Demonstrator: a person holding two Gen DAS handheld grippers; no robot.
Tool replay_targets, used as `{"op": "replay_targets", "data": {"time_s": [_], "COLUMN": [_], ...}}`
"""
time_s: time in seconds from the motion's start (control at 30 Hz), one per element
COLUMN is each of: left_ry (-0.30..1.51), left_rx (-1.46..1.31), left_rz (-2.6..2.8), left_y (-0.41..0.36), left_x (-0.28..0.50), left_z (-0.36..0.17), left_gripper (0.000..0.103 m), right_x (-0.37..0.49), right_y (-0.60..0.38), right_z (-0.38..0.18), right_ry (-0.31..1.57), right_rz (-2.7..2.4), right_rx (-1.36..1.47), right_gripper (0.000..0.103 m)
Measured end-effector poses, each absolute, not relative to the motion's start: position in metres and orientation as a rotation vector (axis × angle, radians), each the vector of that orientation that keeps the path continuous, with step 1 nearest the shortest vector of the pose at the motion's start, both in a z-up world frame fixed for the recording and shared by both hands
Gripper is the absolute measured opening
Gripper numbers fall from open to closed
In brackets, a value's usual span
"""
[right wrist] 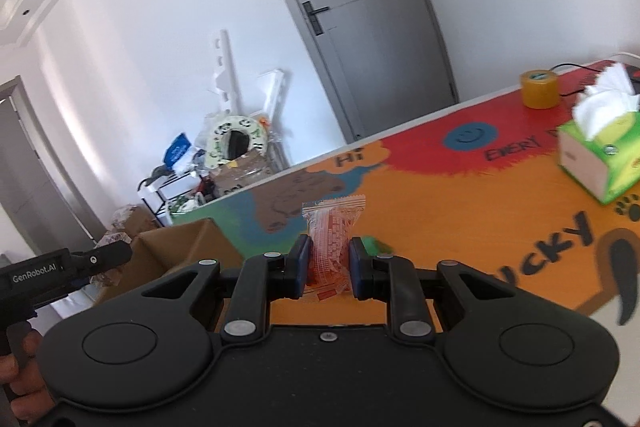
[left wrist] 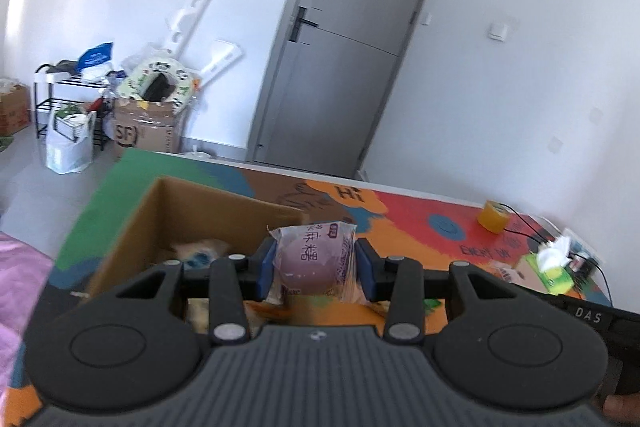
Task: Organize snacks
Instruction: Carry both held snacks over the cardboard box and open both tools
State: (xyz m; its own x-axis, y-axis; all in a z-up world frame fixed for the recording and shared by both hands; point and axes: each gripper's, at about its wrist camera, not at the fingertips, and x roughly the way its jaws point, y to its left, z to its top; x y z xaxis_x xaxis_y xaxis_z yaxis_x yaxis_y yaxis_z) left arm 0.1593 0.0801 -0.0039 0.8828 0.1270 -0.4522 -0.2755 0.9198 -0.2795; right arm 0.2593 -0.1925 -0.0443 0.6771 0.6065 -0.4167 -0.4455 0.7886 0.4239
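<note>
My left gripper (left wrist: pixel 316 267) is shut on a purple mochi packet (left wrist: pixel 312 259), held upright above the table beside an open cardboard box (left wrist: pixel 136 227). Inside the box lie a few wrapped snacks (left wrist: pixel 200 253). In the right wrist view my right gripper (right wrist: pixel 329 263) is shut on an orange snack packet (right wrist: pixel 332 243), lifted over the colourful tablecloth (right wrist: pixel 460 227). The cardboard box (right wrist: pixel 188 247) shows at lower left there, with the left gripper's body (right wrist: pixel 64 275) over it. A green snack (right wrist: pixel 374 245) lies on the table just right of the right fingers.
A roll of yellow tape (right wrist: pixel 539 89) and a green tissue box (right wrist: pixel 600 155) stand at the table's far right, with a black cable nearby. Beyond the table are a grey door (left wrist: pixel 344 43), a cluttered shelf and an SF carton (left wrist: pixel 144 131) on the floor. A pink cloth (left wrist: pixel 16 283) lies at left.
</note>
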Motion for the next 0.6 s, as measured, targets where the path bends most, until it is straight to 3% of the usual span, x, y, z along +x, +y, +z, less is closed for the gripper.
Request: {"op": "replay_targets", "data": {"time_s": [0.6], "left_ry": [0.444], "left_rx": [-0.403], "left_rz": [0.272], "left_y": [0.155], "left_x": [0.151], "left_z": [-0.009], "left_gripper": [0.041], "right_x": [0.254], "right_y": [-0.105], "right_z": [-0.027], "right_ry": [0.580], "right_rz": [0.723], "right_rx": [0.243], "right_gripper": [0.022]}}
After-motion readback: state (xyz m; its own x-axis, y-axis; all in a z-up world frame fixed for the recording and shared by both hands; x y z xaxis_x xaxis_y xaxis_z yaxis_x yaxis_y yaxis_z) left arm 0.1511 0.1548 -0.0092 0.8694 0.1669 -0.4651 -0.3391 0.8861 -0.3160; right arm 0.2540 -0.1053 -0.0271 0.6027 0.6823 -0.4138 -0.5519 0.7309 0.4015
